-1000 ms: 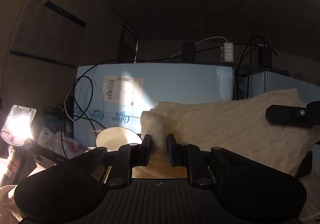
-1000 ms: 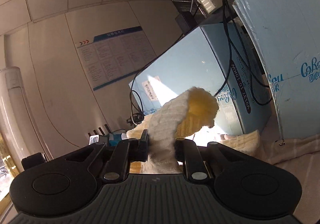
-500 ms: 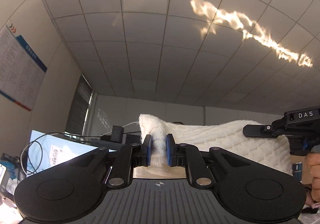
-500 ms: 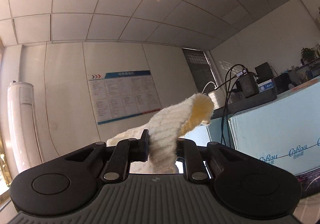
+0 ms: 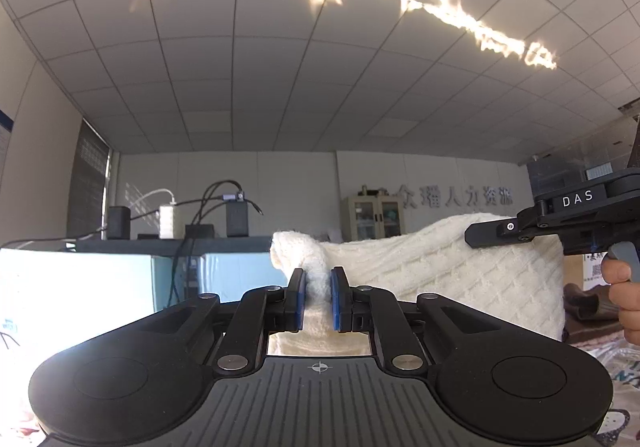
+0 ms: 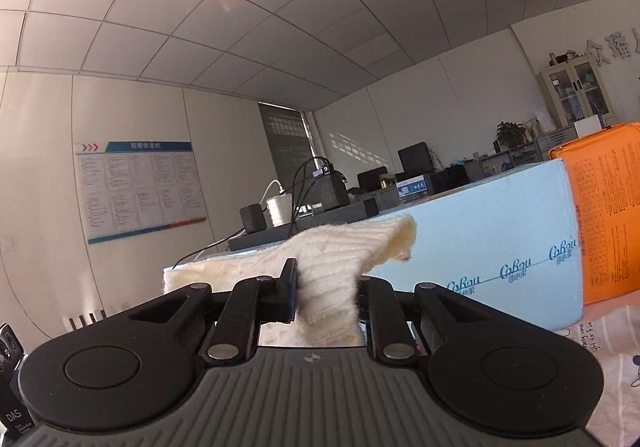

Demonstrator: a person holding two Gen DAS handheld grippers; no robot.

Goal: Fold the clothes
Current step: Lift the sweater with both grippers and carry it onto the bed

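Note:
A cream cable-knit sweater (image 5: 440, 271) hangs stretched in the air between the two grippers. My left gripper (image 5: 318, 299) is shut on one bunched corner of it. My right gripper (image 6: 326, 295) is shut on the other corner (image 6: 340, 259), which flops over to the right. In the left wrist view the right gripper (image 5: 560, 223) shows at the right edge, holding the sweater's far end, with the person's hand (image 5: 624, 295) below it. The sweater's lower part is hidden behind the gripper bodies.
Light blue cartons (image 6: 480, 259) stand behind, with chargers and cables (image 5: 172, 215) on top. An orange box (image 6: 604, 215) stands at the right. A printed cloth (image 6: 600, 347) covers the surface below. Walls, a notice board (image 6: 136, 191) and a cabinet (image 5: 372, 215) lie beyond.
Both grippers have lifted the sweater and tilted upward, then levelled a little; the views went from the cartons to the ceiling and room. Both grips have stayed shut.

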